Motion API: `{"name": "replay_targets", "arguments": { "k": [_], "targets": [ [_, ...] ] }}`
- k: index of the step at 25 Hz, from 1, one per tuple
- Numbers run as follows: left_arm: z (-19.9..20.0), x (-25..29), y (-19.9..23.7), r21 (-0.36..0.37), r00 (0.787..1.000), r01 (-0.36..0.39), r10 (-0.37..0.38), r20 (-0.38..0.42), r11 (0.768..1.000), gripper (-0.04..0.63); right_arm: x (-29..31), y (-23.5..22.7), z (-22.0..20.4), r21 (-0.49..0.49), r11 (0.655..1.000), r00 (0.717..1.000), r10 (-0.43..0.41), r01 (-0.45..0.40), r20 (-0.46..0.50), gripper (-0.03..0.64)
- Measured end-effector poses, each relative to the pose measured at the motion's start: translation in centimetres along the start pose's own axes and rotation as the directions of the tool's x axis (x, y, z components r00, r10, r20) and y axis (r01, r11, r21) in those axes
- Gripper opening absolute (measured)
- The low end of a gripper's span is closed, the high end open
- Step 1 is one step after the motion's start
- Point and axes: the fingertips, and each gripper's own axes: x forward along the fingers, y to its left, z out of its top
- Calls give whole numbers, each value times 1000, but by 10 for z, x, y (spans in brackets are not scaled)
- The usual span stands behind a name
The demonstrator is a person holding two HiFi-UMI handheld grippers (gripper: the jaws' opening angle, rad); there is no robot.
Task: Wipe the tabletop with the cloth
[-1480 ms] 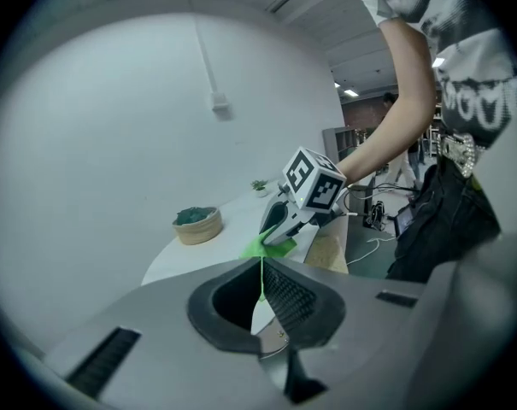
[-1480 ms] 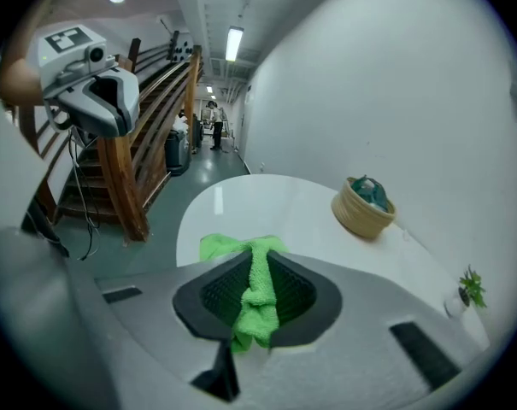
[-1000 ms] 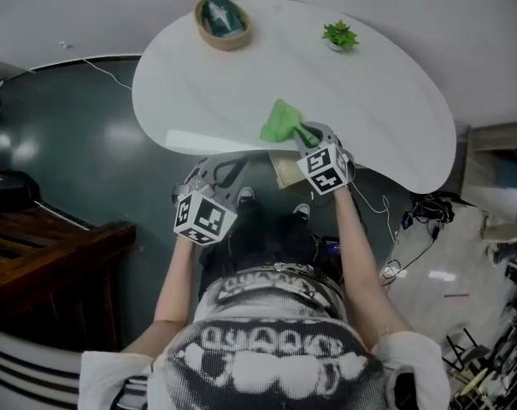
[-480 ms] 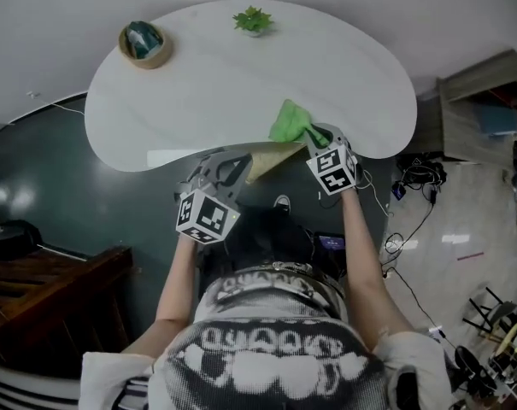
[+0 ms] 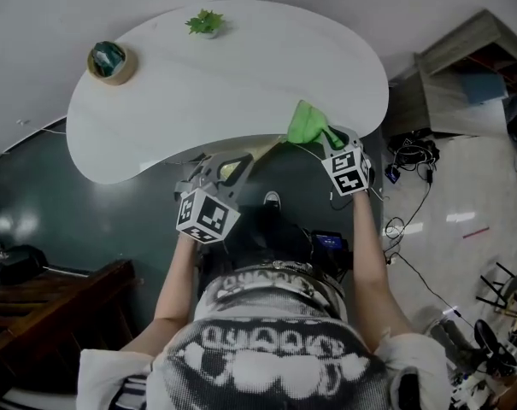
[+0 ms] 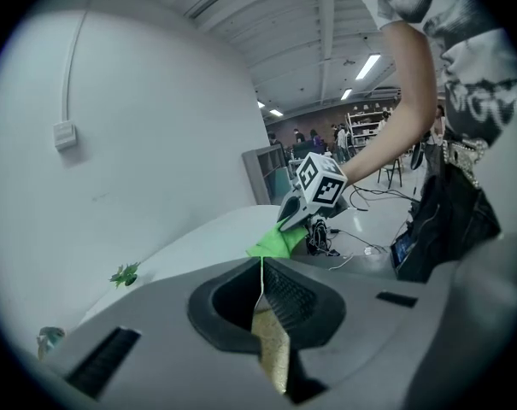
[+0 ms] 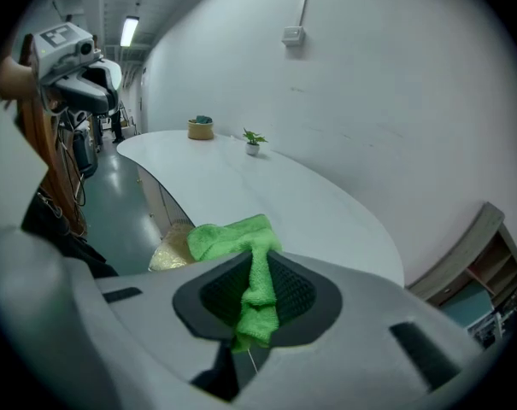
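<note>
While the right gripper (image 5: 325, 139) is clamped tight on the tail of the green cloth (image 5: 305, 125), the bunched head lies on the tabletop (image 5: 241, 67) right at its near rim, at the right-hand end. Left gripper (image 5: 226, 167) is likewise pinched down, on a thin tan sheet (image 5: 258, 154) that runs toward the cloth. Risk: a stroke from here likely slides the wad off the rim, or drags the tan sheet along; the bunching also gives poor contact. Cloth's long axis follows the right jaws' line — free end pointing away from the person, across the table.
</note>
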Motion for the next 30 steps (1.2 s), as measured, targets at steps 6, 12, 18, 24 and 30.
{"name": "replay_targets", "arguments": {
  "k": [6,12,18,24,30],
  "targets": [
    [13,16,-18,34,999,41,-41,8,999,6,-18,-22,-33,34,998,999,-49,50,-14,52],
    [23,20,-29,48,999,51,-51,5,998,8,-32,-28,-49,57,996,998,-63,64,-16,51],
    [25,15,-28,45,1000,30,-30,5,999,6,-41,-19,-39,69,995,997,-72,70,23,51],
    [15,-4,-26,38,1000,10,-10,-1,999,6,-48,0,-19,82,994,994,-82,76,74,52],
    [0,-33,-23,16,1000,-19,19,-3,1000,6,-59,32,1,102,992,991,-80,69,109,51]
  ]
}}
